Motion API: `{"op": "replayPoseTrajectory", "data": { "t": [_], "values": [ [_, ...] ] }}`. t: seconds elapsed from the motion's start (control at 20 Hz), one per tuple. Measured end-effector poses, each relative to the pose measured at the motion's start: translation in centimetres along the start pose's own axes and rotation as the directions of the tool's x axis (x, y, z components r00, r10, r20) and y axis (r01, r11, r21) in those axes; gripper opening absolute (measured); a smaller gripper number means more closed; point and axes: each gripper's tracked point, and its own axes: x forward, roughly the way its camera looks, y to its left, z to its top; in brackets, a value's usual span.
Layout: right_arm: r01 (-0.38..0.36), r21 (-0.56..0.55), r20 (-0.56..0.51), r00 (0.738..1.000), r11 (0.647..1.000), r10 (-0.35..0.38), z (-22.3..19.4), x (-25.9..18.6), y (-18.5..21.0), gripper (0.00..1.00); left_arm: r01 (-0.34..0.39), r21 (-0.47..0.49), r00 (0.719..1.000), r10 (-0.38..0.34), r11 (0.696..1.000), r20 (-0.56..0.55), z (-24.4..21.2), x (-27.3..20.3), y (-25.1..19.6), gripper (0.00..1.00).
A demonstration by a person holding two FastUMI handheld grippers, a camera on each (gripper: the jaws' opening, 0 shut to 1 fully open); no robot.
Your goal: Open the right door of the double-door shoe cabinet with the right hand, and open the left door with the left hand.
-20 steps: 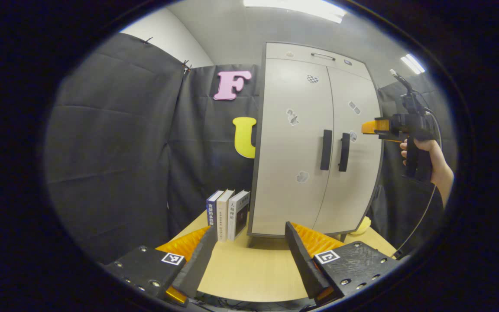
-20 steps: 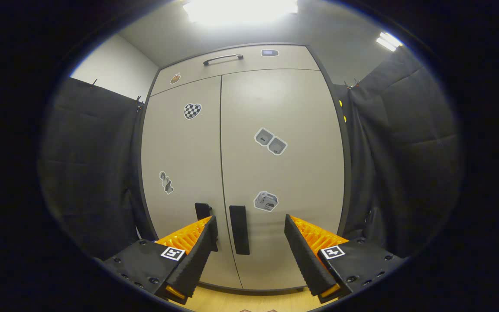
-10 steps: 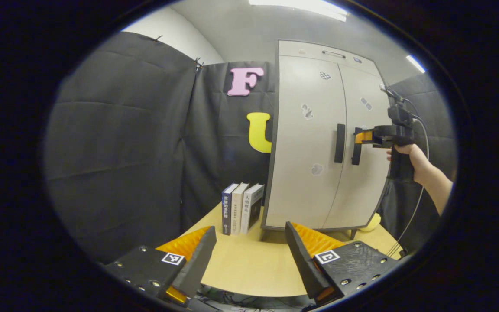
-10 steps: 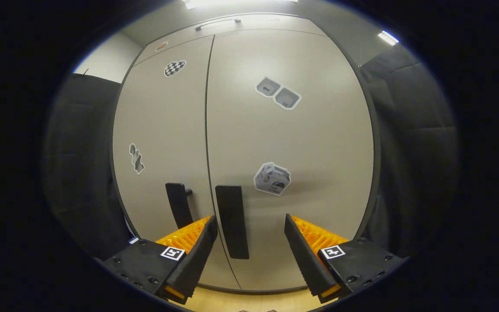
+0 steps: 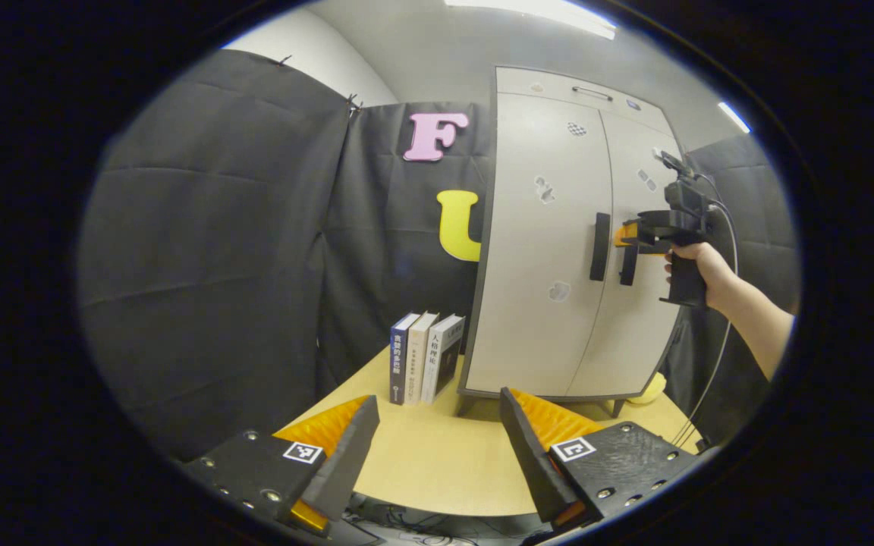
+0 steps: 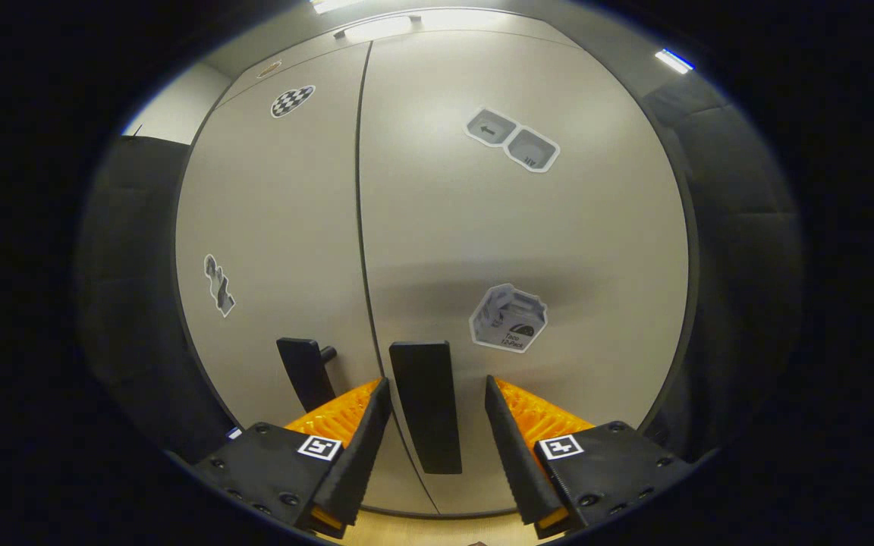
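The right gripper [image 6: 434,413] had its fingers apart around the right door handle [image 6: 428,406], not squeezing, while the left gripper [image 5: 437,440] stayed wide open over the table [image 5: 437,470].

We identify the place as a recording booth, not a home. Black cloth [image 5: 209,250] hangs as the walls, pinned at the top against a white room wall [image 5: 308,57]. Strip lights [image 5: 536,9] run across a plain grey ceiling. A beige shoe cabinet [image 5: 551,250] carrying stickers stands on a light wooden tabletop [image 5: 437,455], with three books [image 5: 425,356] upright just beside it. Cables [image 5: 407,531] hang below the tabletop edge.
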Motion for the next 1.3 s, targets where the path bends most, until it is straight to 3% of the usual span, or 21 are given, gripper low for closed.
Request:
{"op": "replayPoseTrajectory", "data": {
  "t": [0.05,0.1,0.2,0.35,0.5,0.7,1.3],
  "values": [
    [0.007,-0.002,0.0,1.0,1.0,-0.007,0.0,0.1,0.0,0.74,0.0,0.007,1.0,0.0,1.0,0.002,0.0,-0.1,0.1,0.93],
    [0.004,0.0,-0.003,1.0,1.0,-0.004,0.0,0.2,0.2,0.55,0.0,0.012,1.0,0.0,1.0,0.002,0.1,-0.3,0.2,0.93],
    [0.003,0.012,-0.014,1.0,1.0,-0.003,0.0,0.3,0.2,0.39,0.002,0.008,1.0,-0.002,1.0,0.0,-0.1,-0.4,0.3,0.93],
    [-0.017,0.037,-0.033,0.999,0.999,0.018,-0.3,0.3,0.1,0.39,0.004,-0.014,1.0,-0.004,1.0,-0.017,-0.6,-0.6,0.2,0.94],
    [-0.032,0.023,-0.004,0.999,0.999,0.032,-0.4,0.3,0.1,0.31,0.023,-0.028,1.0,-0.023,0.999,-0.009,-0.5,-1.0,-0.2,0.93],
    [-0.079,0.015,0.038,0.996,0.997,0.079,-0.3,-0.1,0.2,0.08,0.018,-0.01,1.0,-0.018,1.0,-0.019,-0.8,-1.2,-0.2,0.93],
    [-0.158,-0.015,0.029,0.987,0.987,0.158,-0.6,-3.2,-0.2,0.08,0.046,0.006,0.998,-0.046,0.999,-0.041,-1.3,-1.9,-1.7,0.93]
  ]
}}
